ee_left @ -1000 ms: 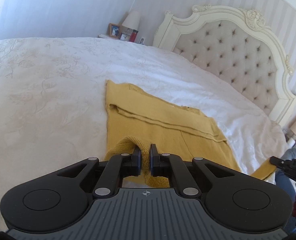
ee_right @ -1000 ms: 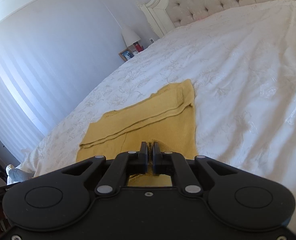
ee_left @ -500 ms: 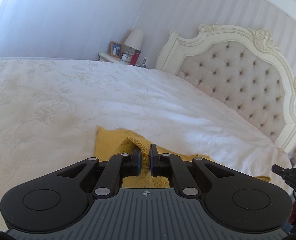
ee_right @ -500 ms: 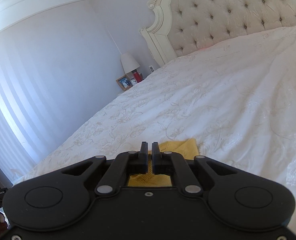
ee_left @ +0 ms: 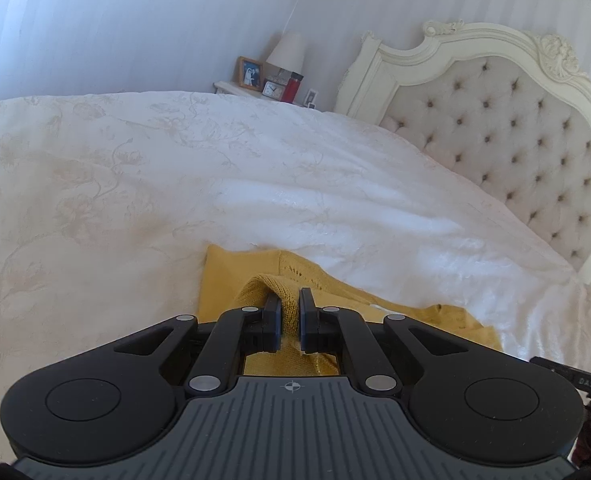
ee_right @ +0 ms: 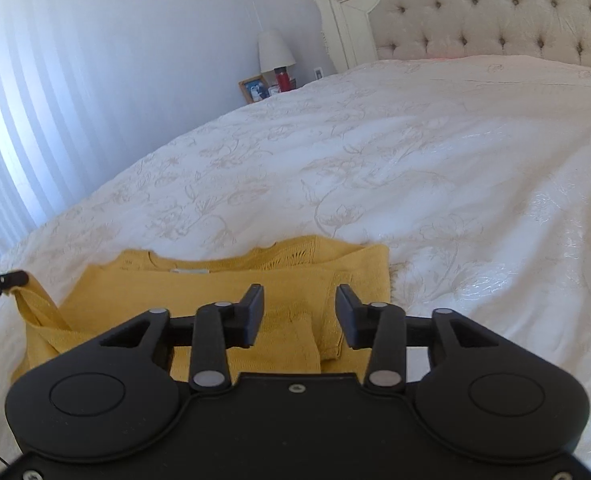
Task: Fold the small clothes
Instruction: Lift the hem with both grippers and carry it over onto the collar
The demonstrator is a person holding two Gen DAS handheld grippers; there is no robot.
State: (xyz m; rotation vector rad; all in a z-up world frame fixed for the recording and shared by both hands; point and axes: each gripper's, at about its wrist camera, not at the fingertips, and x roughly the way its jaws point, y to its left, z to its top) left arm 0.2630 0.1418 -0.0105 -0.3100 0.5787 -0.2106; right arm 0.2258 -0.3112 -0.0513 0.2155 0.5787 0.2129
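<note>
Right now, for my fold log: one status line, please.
left gripper: shut on sweater | right gripper: just opened, nothing gripped | sweater: folded over on bed

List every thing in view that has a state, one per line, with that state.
Yellow sweater: folded over on the bedspread, one corner lifted.
Left gripper: shut on a fold of the sweater.
Right gripper: open, jaws just opened, nothing pinched between them, sweater lying below.
Bedspread: spread over the bed, lightly wrinkled.
Lamp: appears unlit.
</note>
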